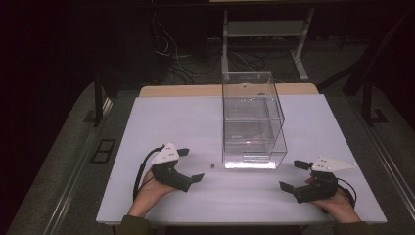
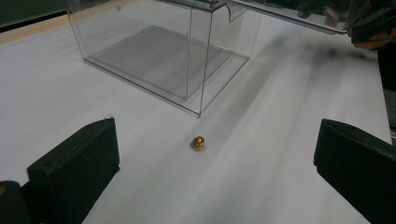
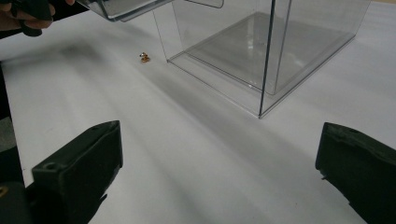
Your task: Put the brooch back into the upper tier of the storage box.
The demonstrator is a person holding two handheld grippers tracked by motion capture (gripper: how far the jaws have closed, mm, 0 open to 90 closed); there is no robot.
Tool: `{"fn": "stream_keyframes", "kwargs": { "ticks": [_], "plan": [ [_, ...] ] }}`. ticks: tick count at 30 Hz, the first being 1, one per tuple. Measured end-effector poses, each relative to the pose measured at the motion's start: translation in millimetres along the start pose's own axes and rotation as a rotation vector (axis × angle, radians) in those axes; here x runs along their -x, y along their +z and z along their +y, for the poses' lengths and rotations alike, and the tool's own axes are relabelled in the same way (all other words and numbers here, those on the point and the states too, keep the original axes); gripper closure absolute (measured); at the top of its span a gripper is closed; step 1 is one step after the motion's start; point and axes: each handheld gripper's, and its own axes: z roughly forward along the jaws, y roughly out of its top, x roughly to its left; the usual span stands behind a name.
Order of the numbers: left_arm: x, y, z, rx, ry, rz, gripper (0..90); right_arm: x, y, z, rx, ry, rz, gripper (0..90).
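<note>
A clear plastic box with two stacked levels [image 1: 252, 122] stands upright in the middle of the white table [image 1: 171, 117]. A tiny gold-coloured object [image 1: 212, 166] lies on the table just left of the box's near corner. It sits a short way ahead of my left gripper [image 2: 215, 158], whose jaws stand wide open and empty. My left gripper [image 1: 190, 164] rests at the near left of the table. On the near right my right gripper [image 1: 293, 175] is open and empty. From there the gold object [image 3: 145, 57] lies far off beside the box [image 3: 261, 46].
A tan board edge [image 1: 195, 90] shows behind the white table. Cables and a metal stand [image 1: 264, 29] sit on the dark floor beyond. A person's hands hold both grippers at the table's near edge.
</note>
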Motion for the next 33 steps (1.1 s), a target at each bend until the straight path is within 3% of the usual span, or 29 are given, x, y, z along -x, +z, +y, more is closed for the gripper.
{"fn": "stream_keyframes", "kwargs": {
  "ticks": [33],
  "plan": [
    [-4.5, 22.0, 16.4, 0.038, 0.018, -0.001, 0.0, 1.0, -0.1, 0.1, -0.008, 0.008, 0.001, 0.6]
  ]
}}
